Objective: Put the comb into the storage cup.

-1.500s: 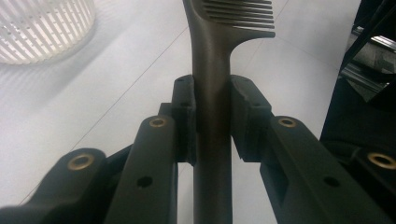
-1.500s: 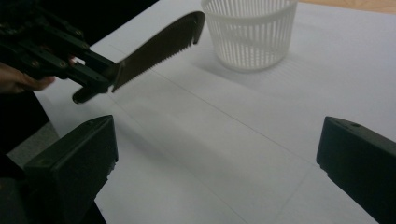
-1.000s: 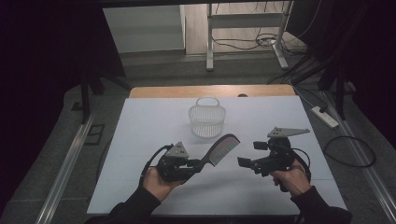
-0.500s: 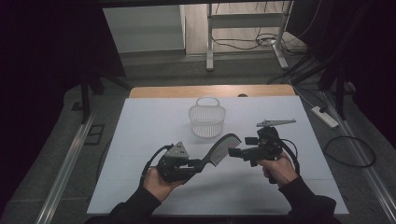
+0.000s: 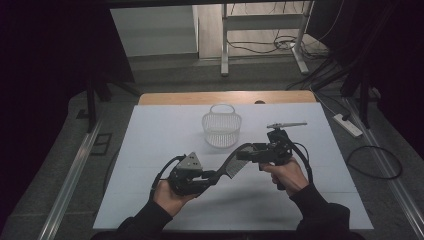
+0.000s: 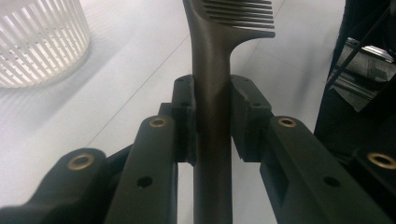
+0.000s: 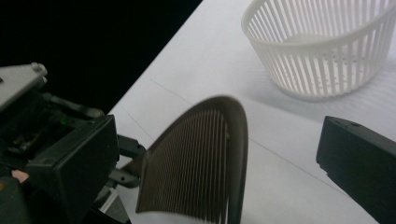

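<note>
A: Starting at the left, what does the left gripper [image 5: 212, 176] have?

B: Its jaws are clenched on the handle of a dark comb [image 5: 234, 161]. In the left gripper view the handle [image 6: 212, 93] runs straight up between the two pads, which press on it from both sides, and the toothed head sticks out beyond the jaw tips.

A: Where does the comb sit over the worktop [image 5: 150, 145]?

B: It is lifted off the white surface, slanting up and to the right from the left gripper, with the toothed end at the far right.

A: And the right gripper [image 5: 247, 155]?

B: It is right at the toothed end. In the right gripper view the comb's teeth [image 7: 196, 172] stand in the gap between the two jaws, and the right-hand jaw sits apart from the comb. The jaws are released, not pressing on it.

A: Anything else nearby?

B: A white slatted basket [image 5: 221, 129] stands on the worktop behind the comb, towards the far edge.
</note>
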`<state>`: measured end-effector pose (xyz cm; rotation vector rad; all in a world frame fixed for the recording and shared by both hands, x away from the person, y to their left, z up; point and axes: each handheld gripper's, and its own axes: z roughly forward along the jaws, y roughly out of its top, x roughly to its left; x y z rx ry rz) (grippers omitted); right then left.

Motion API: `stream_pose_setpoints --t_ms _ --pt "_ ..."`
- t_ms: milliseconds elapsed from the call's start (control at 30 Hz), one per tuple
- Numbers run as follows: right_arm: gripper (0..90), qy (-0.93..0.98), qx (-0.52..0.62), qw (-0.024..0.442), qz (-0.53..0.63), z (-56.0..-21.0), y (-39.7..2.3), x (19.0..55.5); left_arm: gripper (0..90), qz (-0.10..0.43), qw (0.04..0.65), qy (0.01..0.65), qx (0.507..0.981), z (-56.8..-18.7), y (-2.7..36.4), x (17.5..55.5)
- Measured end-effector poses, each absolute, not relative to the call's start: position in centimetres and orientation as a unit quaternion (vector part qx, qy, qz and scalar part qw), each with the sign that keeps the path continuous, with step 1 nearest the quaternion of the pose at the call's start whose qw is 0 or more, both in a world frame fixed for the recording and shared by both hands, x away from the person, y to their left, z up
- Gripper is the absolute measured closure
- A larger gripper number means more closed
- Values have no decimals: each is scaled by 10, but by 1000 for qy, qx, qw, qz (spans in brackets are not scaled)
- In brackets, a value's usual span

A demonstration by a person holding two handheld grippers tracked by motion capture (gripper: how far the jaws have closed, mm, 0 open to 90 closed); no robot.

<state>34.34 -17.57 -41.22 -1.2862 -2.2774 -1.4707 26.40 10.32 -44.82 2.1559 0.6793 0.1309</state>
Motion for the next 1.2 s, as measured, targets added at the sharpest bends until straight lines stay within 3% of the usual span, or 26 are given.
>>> stream_pose_setpoints --t_ms 133,233,500,700,833,1200 --pt "21 -757 -431 73 -486 -413 -175 346 724 53 425 268 863 -447 104 264" --pt "112 -755 -432 78 -486 -413 -175 347 724 54 425 266 864 -447 103 264" --pt "480 -742 -427 111 -505 -413 -179 349 724 61 418 262 868 -448 101 263" --pt "656 -731 -429 133 -513 -415 -182 349 724 70 408 258 873 -449 99 262" --pt "741 -726 -432 141 -517 -417 -184 350 724 70 407 256 874 -450 99 262" --pt "840 -692 -447 210 -527 -420 -188 353 720 67 398 253 879 -455 95 263"
